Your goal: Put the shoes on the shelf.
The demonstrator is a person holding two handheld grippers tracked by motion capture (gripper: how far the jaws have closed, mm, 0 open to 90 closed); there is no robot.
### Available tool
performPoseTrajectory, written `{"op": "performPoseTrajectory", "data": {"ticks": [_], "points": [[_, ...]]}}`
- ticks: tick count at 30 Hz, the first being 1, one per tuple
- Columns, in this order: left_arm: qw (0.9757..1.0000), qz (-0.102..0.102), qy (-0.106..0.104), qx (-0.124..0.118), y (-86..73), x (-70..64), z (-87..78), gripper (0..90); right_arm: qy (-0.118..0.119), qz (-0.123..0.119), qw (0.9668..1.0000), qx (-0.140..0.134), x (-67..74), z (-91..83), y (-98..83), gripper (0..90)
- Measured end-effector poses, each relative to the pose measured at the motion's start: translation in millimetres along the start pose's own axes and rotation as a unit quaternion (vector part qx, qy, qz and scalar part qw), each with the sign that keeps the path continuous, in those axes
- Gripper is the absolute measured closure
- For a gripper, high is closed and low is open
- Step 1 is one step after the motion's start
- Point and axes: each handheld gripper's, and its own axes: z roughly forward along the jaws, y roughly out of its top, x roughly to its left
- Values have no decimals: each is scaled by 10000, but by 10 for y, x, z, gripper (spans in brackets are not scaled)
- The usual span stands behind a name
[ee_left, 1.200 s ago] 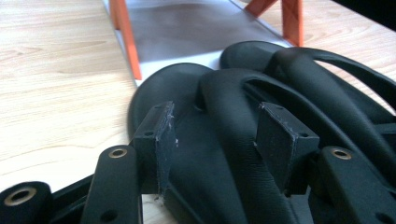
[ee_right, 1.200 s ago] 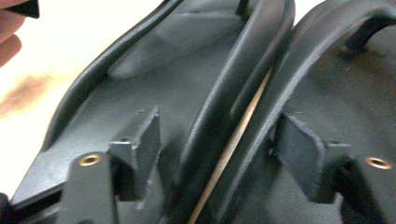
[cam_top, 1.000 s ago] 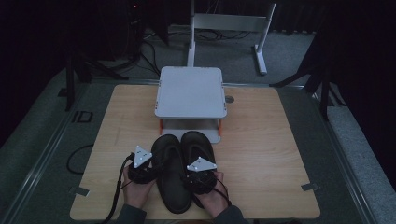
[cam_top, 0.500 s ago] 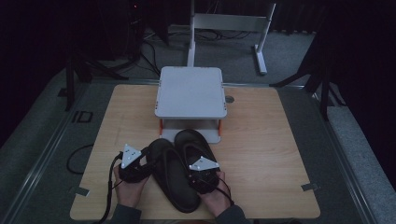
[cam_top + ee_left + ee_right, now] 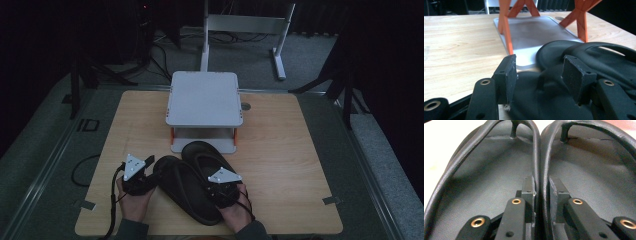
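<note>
Sandals, black, one pair: left sandal [image 5: 187, 187] and right sandal [image 5: 210, 160] lie side by side near the front edge of the desk [image 5: 300, 165], toes angled toward the far-left corner. The right sandal's toe touches or nearly touches the base of the small grey shelf stand [image 5: 204, 97] with orange legs, which sits at the middle of the desk toward the far edge.

Right gripper [image 5: 224, 186]: its own view shows the fingers [image 5: 528, 188] nearly closed, pinching the two adjoining inner straps [image 5: 537, 160] of both sandals together. Left gripper [image 5: 136, 175]: fingers [image 5: 505, 75] spread wide, straddling the outer edge of the left sandal, holding nothing; whether either finger touches the sole, cannot tell.

Risks (judgement): the pinch holds only thin straps, so on a lift the soles could swing, twist, or one strap could slip free and drop a sandal. Pushing forward could jam the toe against the stand's base and shift the stand. The left fingers, if shut now, may catch only the sole's rim.

Change from half a second ago: the pair has turned a little further, toes more to the left and closer to the stand; the left gripper has drawn in toward the left sandal.
</note>
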Motion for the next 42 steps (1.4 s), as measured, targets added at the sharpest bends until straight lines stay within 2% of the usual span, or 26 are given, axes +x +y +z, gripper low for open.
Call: {"op": "performPoseTrajectory", "data": {"ticks": [6, 10, 16, 23, 31, 42], "points": [[9999, -34, 93, -20, 1, 61, -40, 452, -242, 221, 9993, -164, -138, -13, 86, 768], [9999, -47, 135, -3, -10, 91, -54, 452, -432, 385, 9979, -284, -240, 37, 170, 768], [9998, -69, 183, 30, -34, 141, -65, 451, -725, 742, 9937, -422, -395, 126, 238, 768], [9997, -77, 228, 43, -49, 167, -76, 451, -960, 893, 9900, -515, -480, 171, 282, 767], [9997, -77, 225, 74, -64, 175, -69, 452, -1266, 1039, 9848, -580, -437, 291, 338, 766], [9997, -112, 228, 63, -82, 206, -95, 452, -1775, 1340, 9717, -801, -276, 485, 497, 765]]}}
